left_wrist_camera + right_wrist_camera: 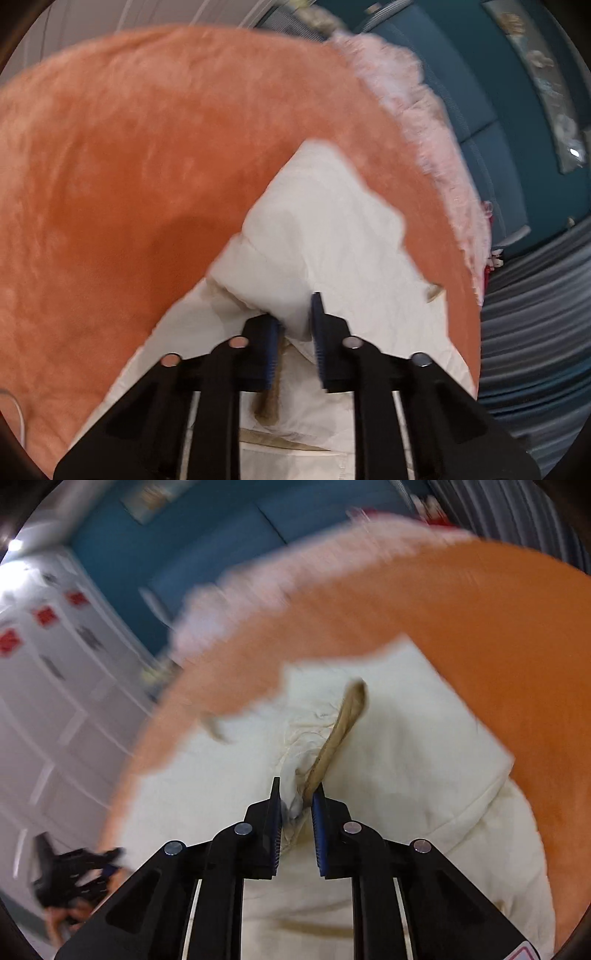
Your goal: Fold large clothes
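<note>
A cream-white garment lies on an orange plush bedspread. My left gripper is shut on a bunched fold of the white cloth, which bulges out between the blue pads. In the right wrist view the same garment spreads over the orange cover, with a tan drawstring running up its middle. My right gripper is shut on a pinch of white cloth at the base of that drawstring. The left gripper shows blurred at the lower left of this view.
A pale pink fringe borders the bedspread. Beyond it stand a teal padded wall and grey pleated curtains. White cabinet doors with red stickers fill the left of the right wrist view.
</note>
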A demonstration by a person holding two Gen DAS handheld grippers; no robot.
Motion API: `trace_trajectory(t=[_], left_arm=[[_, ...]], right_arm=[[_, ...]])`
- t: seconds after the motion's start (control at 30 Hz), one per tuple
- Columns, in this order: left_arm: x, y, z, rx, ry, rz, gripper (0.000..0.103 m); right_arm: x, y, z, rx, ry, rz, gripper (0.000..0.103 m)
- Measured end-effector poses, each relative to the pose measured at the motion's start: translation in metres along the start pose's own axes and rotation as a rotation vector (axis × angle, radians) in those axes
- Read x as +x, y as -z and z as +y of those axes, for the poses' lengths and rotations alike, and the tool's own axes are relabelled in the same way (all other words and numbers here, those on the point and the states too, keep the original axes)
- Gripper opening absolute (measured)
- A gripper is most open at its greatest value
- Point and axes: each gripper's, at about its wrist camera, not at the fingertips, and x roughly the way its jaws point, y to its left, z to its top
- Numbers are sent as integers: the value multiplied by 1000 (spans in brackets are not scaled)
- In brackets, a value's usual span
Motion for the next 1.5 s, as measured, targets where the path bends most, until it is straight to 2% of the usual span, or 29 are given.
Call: trace_trajectory(t=[0.07,0.1,0.17,0.27,0.47,0.63,0.67,0.7,0.77,0.8,0.83,0.87,0.9,0.93,1.03,1.17,1.3,1.4,1.5], left_arm=[[-21,2,-4,76,-4,-62,12],[-23,5,-2,96,-10,-73,12],[-12,14,4,135,-61,-48,12],[10,29,13,164,-137,-18,12],[26,52,10,341,-203,-94,14],[27,55,11,357,-213,-115,16],[25,55,10,355,-211,-114,16],[22,53,9,350,-214,-112,20],[5,51,3,348,-256,-135,38],[-12,51,-2,359,-276,-188,53],[-24,51,-6,371,-278,-232,58],[-36,50,-13,385,-270,-276,58],[-41,47,-19,394,-261,-295,58],[-44,41,-29,402,-252,-303,59],[-28,29,-53,393,-217,-258,59],[20,29,-77,451,-242,-158,59],[66,39,-71,480,-320,-95,59],[80,49,-57,523,-327,-131,64],[83,57,-51,552,-301,-163,70]], right_arm=[[-26,7,9,-69,11,-73,14],[-32,14,12,-125,44,-91,14],[-12,34,5,-206,136,-9,14],[19,54,-17,-169,179,97,14],[36,63,-28,-150,190,134,15],[28,67,-34,-120,168,140,17],[25,66,-35,-112,171,142,21],[17,63,-35,-100,195,140,29],[-12,57,-34,-81,265,66,37],[-36,52,-33,-72,287,-23,42],[-51,48,-30,-71,304,-80,45],[-62,41,-25,-79,316,-128,46],[-65,36,-21,-90,303,-139,46],[-62,29,-13,-108,276,-131,46],[-35,15,15,-187,215,-84,45],[15,19,46,-334,224,-2,45],[58,44,45,-388,272,81,45],[73,58,29,-377,275,113,43],[74,59,23,-354,264,117,43]])
